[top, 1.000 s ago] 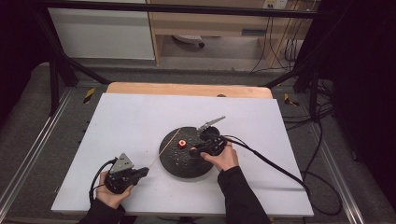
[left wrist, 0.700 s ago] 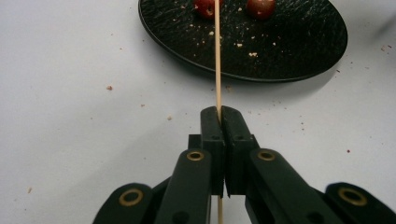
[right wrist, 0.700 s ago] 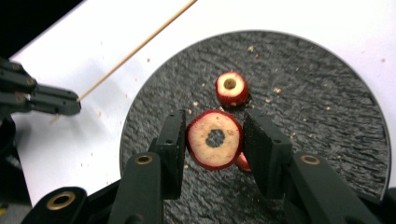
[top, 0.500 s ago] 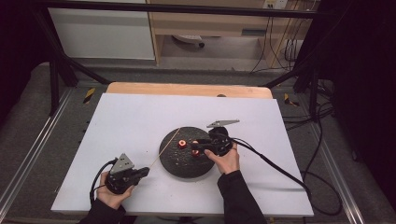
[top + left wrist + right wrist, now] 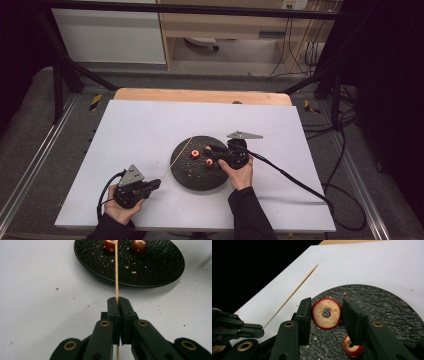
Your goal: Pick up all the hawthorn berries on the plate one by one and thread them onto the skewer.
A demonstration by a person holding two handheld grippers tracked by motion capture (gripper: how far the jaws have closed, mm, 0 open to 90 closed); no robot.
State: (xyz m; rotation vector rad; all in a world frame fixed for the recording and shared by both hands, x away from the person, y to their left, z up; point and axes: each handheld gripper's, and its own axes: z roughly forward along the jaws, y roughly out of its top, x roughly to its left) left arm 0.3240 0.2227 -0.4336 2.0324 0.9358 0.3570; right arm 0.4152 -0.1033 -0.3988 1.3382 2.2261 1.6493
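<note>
White sheet-covered table (image 5: 150, 130) on a wooden top, dark floor and cable bundles around, pale cabinet behind. Near table centre, a round black textured plate (image 5: 187, 172), dotted with crumbs.

Left gripper (image 5: 152, 185) parked off the plate at roughly 8 o'clock from it, clamped shut on a thin pale wooden skewer (image 5: 176, 160). Jaws pressed flat together in the left gripper view (image 5: 117, 305), the stick pinched between them near its blunt end and running straight out toward the plate. Pointed tip raised over the plate's 10 o'clock edge, aimed at the fruit. Probably held this way as a fixed spike: steady, angled up, ready to receive a piece pushed onto it.

Right gripper (image 5: 209, 151) over the plate's 2 o'clock side, jaws partly parted around a red-skinned round fruit slice with pale flesh and a cored hole (image 5: 327, 313). Slice stood on edge between the jaw pads, cut face toward the camera, both pads apparently touching its skin; looks lifted just clear of the plate, though hard to be sure. Hole facing outward suggests presentation to the skewer tip for threading.

Second red fruit piece (image 5: 351, 347) lying on the plate just below the right jaw, at about 5 o'clock from the held slice, untouched. From above, two red spots: one (image 5: 195, 154) near plate centre beside the skewer line, another (image 5: 209, 162) close under the right gripper; which of them is the gripped slice, hard to tell from that height.

Skewer tip and held slice apart, not yet aligned.
</note>
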